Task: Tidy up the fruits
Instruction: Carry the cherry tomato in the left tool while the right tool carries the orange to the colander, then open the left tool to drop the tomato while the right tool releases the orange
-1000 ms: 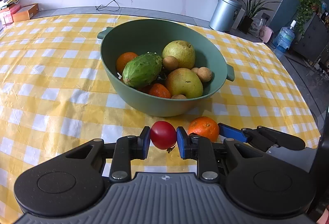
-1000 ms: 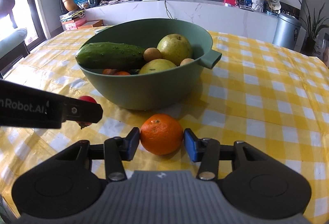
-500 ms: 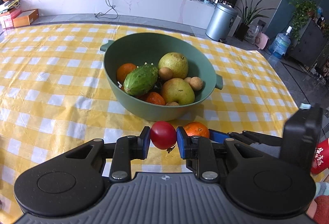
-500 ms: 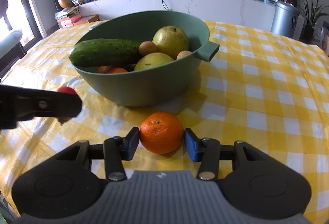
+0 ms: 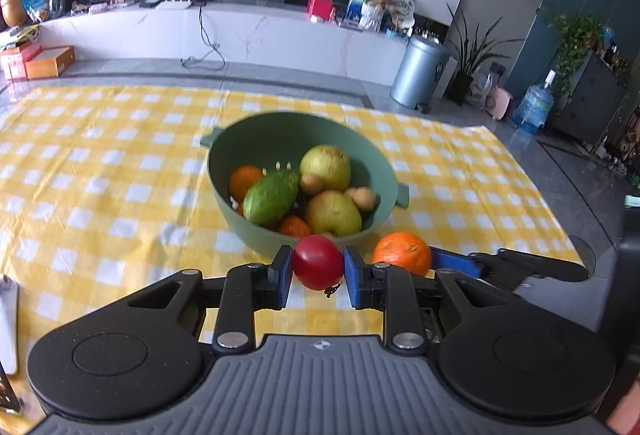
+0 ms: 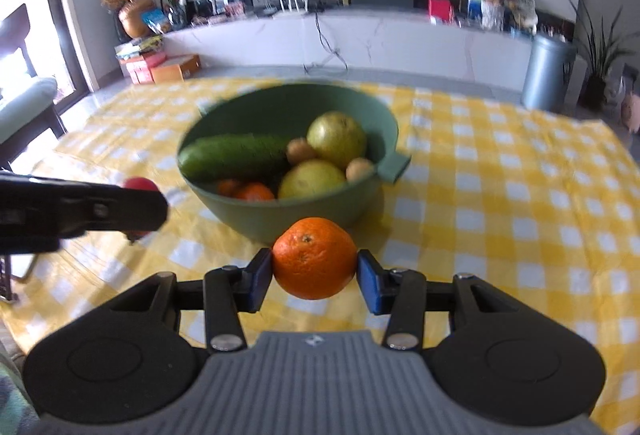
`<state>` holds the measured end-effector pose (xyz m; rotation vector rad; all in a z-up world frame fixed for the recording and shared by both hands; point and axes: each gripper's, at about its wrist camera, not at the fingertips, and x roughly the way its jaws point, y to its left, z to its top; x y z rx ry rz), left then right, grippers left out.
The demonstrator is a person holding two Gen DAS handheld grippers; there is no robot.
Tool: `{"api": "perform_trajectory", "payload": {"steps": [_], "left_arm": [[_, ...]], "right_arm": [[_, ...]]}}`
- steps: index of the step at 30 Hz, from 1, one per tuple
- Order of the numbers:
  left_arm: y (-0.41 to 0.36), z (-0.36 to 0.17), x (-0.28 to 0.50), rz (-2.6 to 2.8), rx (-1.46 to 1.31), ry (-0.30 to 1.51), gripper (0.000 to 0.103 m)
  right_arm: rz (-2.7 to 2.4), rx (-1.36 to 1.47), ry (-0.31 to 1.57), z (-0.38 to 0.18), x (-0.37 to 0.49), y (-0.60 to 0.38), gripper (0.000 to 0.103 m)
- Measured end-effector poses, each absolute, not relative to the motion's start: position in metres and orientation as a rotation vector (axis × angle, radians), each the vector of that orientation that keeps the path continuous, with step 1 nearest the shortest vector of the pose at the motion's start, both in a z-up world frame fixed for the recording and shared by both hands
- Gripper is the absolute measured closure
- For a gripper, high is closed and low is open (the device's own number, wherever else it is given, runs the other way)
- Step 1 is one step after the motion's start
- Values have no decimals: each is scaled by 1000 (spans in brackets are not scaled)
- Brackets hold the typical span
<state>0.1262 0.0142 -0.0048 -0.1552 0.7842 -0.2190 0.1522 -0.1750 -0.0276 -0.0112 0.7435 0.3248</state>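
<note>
our left gripper (image 5: pixel 318 267) squeezes a red tomato (image 5: pixel 318 261), maybe; our right gripper (image 6: pixel 315 271) squeezes an orange (image 6: pixel 314 257), ready for the bowl (image 6: pixel 248 215).

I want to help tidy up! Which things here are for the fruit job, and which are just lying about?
For the fruit job:
- red tomato, held in the left gripper
- orange, held in the right gripper
- green bowl holding pears, oranges and a cucumber

Just lying about:
- silver bin
- water jug
- orange box
</note>
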Motion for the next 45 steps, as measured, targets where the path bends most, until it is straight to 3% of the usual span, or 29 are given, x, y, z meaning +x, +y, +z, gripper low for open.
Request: {"api": "perform_trajectory", "payload": {"steps": [15,24,45], "left_arm": [[41,12,167,-196,-199,734,73],[67,-10,217,-211,-317,831,73],[49,-46,265,-126,-198,976,73]], "right_arm": [[365,-53,623,21,169,-169,60],[374,-99,651,10,208,-161,60],[456,-139,761,-37,258,-135,59]]}}
